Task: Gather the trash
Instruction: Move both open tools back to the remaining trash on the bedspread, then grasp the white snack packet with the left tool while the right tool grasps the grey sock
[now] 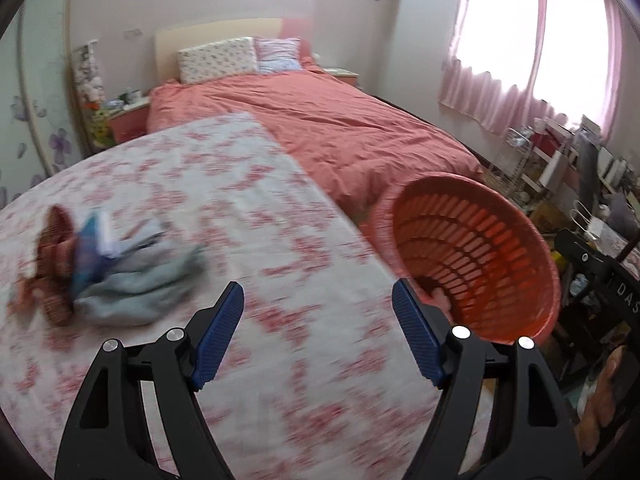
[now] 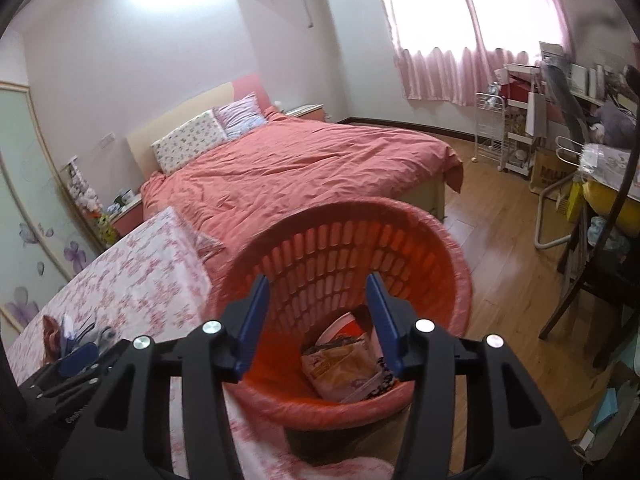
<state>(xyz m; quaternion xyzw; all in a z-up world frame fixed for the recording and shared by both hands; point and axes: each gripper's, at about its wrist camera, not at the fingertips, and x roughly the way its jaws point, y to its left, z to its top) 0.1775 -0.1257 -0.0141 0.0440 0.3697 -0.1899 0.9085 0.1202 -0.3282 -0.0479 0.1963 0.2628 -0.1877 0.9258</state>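
Floral cloth in pink and white covers the table (image 1: 224, 200) that stands at the foot of a bed (image 1: 320, 120) with a salmon-coloured cover. Over this cloth the left gripper (image 1: 318, 334) hangs with its jaws spread wide, and nothing lies between the blue pads (image 1: 218, 336). Ahead of the jaws and off to their left lies a blurred heap of trash (image 1: 100, 268), brown, blue and pale grey wrappers bunched together on the cloth. To the right of the right-hand jaw sits the orange basket (image 1: 476, 256), its slatted wall close beside that pad. The right gripper (image 2: 316, 322) is poised above the basket's mouth (image 2: 352, 236), jaws likewise well apart and empty. Below and between them, at the bottom of the basket, rest crumpled packets (image 2: 344, 364), orange and white.
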